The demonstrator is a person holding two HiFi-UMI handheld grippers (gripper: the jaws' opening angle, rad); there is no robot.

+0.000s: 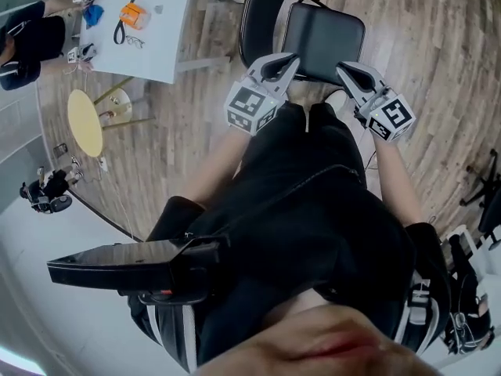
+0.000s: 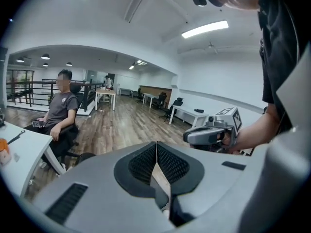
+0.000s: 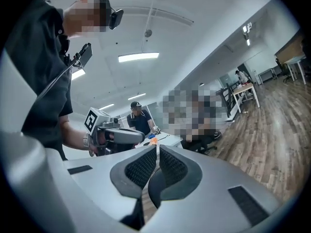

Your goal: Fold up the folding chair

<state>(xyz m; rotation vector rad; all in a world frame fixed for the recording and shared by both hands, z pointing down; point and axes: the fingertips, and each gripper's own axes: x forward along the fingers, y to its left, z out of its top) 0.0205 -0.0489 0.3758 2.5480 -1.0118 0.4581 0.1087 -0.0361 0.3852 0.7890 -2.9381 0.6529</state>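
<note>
Folding chair stands open in front of you. Left gripper and right gripper are both pinched together and empty, tips over the seat near edge. Risk: pushing with closed jaws slips off, and the chair skids on the wood floor.
</note>
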